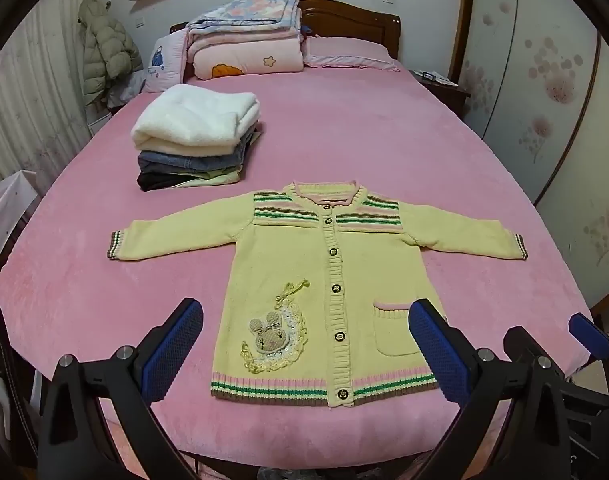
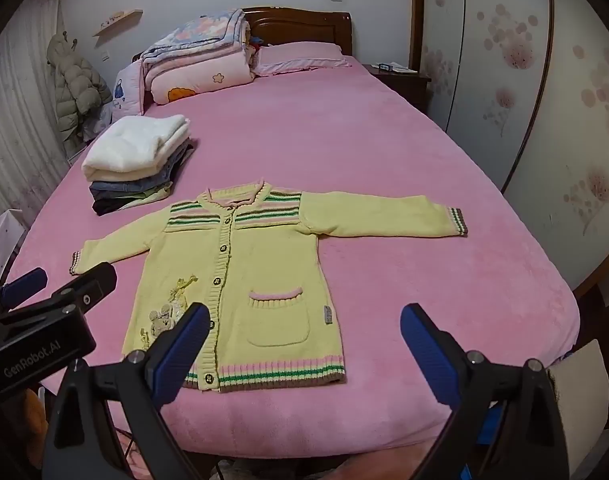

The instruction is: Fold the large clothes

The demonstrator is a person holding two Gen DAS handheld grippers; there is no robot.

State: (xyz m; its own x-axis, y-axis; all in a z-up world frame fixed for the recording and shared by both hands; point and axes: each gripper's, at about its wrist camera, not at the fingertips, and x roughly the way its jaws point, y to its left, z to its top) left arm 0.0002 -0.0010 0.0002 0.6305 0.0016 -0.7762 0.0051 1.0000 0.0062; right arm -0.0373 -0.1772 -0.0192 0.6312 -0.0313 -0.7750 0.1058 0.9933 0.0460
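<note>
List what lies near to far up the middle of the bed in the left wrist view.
Cardigan → stack of folded clothes, off to the left → folded quilts and pillow → headboard.

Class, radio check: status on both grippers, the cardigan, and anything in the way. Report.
Left gripper open, right gripper open, both empty. Yellow cardigan flat, buttoned, sleeves spread. Folded stack beyond its left sleeve, apart; nothing on the cardigan.

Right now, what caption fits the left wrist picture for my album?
Open left gripper hovering over a buttoned yellow cardigan spread flat on the pink bed.
</note>
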